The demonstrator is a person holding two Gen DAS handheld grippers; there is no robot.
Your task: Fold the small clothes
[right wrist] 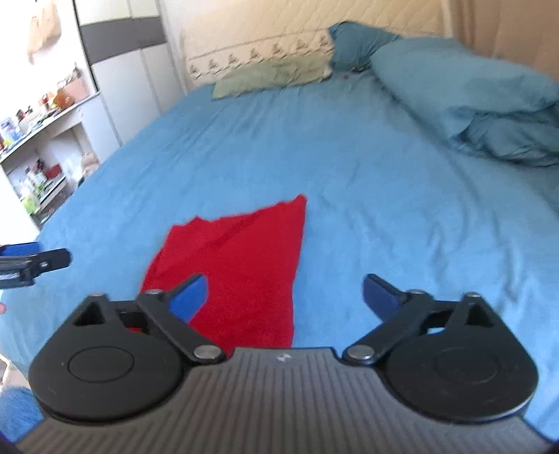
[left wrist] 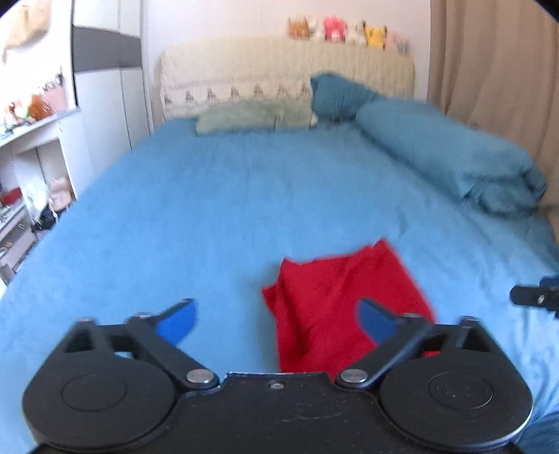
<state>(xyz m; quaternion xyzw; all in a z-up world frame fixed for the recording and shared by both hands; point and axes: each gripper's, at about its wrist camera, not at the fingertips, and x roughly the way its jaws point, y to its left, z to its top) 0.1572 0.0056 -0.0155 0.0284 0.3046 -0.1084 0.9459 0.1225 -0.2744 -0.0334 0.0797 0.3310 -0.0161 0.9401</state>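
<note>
A small red garment [left wrist: 328, 297] lies folded and a little rumpled on the blue bed sheet [left wrist: 209, 216]. My left gripper [left wrist: 276, 317] hovers above its near left part, jaws wide apart, blue pads bare and nothing between them. In the right wrist view the same red garment [right wrist: 244, 258] lies below and left of my right gripper [right wrist: 284, 297], which is also open and empty above the sheet [right wrist: 384, 209]. Each gripper shows at the edge of the other's view: the right gripper [left wrist: 534, 297] and the left gripper [right wrist: 31, 265].
Pillows [left wrist: 443, 153] and a green cushion [left wrist: 251, 117] lie at the head of the bed by a cream headboard [left wrist: 279, 70]. Plush toys [left wrist: 335, 31] sit on top. Cluttered white shelves [right wrist: 42, 139] stand at the left, a beige curtain [left wrist: 496, 63] at the right.
</note>
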